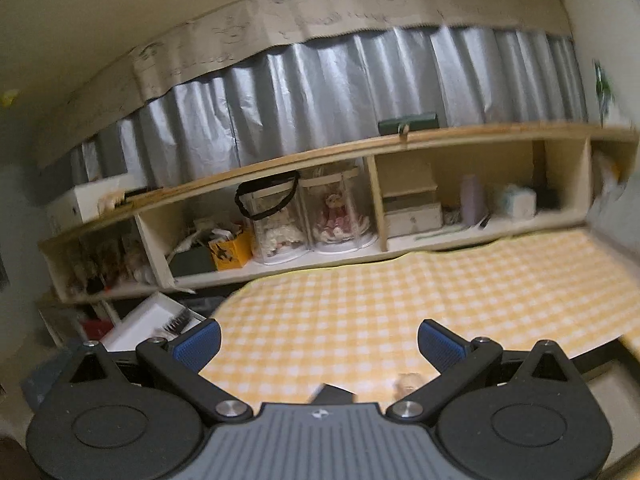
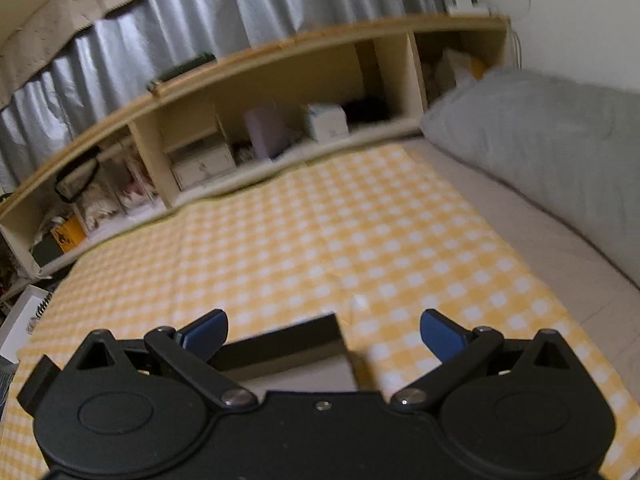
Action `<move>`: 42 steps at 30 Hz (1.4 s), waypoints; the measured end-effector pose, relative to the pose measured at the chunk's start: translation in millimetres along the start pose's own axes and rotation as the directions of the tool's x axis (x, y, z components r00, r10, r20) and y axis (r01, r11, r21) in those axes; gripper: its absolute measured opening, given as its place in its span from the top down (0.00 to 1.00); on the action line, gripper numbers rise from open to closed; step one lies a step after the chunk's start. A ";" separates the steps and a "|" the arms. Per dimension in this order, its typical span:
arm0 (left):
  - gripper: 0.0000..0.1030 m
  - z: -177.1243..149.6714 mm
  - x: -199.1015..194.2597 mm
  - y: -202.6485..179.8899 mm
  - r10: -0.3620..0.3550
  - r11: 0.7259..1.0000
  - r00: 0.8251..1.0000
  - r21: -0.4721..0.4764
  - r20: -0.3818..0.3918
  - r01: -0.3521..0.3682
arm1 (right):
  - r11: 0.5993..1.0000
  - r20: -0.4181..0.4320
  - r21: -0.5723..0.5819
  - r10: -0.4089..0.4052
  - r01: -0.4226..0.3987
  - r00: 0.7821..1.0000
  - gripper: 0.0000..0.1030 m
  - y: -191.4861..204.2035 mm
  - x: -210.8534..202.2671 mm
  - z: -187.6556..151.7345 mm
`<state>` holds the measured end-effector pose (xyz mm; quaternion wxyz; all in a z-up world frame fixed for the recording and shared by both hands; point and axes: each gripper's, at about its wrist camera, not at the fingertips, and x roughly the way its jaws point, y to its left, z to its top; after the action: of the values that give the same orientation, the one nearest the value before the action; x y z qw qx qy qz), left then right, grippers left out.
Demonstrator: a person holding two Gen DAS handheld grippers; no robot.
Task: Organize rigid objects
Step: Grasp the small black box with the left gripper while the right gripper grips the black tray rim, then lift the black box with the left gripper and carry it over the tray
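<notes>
Both views blurred. Left gripper [image 1: 319,340] jaws wide apart, empty, above the yellow checked cloth [image 1: 400,300]. Right gripper [image 2: 324,334] jaws wide apart, empty, over the same cloth; a dark flat tray [image 2: 296,350] lies on the cloth just below it. Shelf [image 1: 360,200] behind the cloth holds boxes and dolls. Grey pillow [image 2: 540,140] at the cloth's right.

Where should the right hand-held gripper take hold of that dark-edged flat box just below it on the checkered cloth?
Grip the flat box across its dark far wall near the corner, coming down from above. That thin upright edge is the only part the right hand-held gripper, open and empty, could span; the box body looks wider than its opening. The rest is hidden under the tool, so treat this as tentative.
</notes>
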<state>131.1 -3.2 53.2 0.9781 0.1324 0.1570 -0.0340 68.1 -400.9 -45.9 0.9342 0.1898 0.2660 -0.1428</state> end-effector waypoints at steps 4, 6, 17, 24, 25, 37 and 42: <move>0.00 5.2 28.7 5.5 -0.006 1.000 1.000 0.018 -0.004 0.006 | 0.997 -0.072 -0.004 -0.080 0.080 0.994 0.04 -17.1 18.7 -1.3; 0.00 5.4 41.0 11.3 -0.023 1.000 1.000 0.005 -0.021 0.023 | 0.997 -0.128 -0.004 -0.071 0.071 0.989 0.13 -22.6 26.6 -4.0; 0.00 -25.3 106.1 33.0 -0.108 0.994 0.959 0.002 -0.263 0.113 | 0.987 -0.322 -0.143 -0.112 0.069 0.940 0.68 -11.0 52.0 -24.4; 0.04 -46.6 134.8 41.7 -0.243 0.969 0.904 -0.051 -0.352 0.241 | 0.984 -0.358 -0.174 -0.106 0.045 0.928 0.90 -5.8 57.0 -27.6; 0.07 -48.9 139.4 43.5 -0.255 0.966 0.897 -0.064 -0.361 0.249 | 0.983 -0.362 -0.180 -0.104 0.040 0.926 0.93 -5.0 57.5 -27.7; 0.40 -67.8 172.4 57.0 -0.355 0.935 0.806 -0.195 -0.474 0.297 | 0.977 -0.369 -0.210 -0.110 0.033 0.923 0.96 -1.3 60.7 -28.8; 0.51 -66.7 169.7 43.9 -0.356 0.934 0.784 -0.166 -0.508 0.317 | 0.976 -0.370 -0.214 -0.114 0.034 0.922 0.96 -1.6 61.9 -28.1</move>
<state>276.8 52.8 -50.6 0.8785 0.0714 0.4429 -0.1643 105.8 -400.6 -102.6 0.8734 0.1070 0.4620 -0.1107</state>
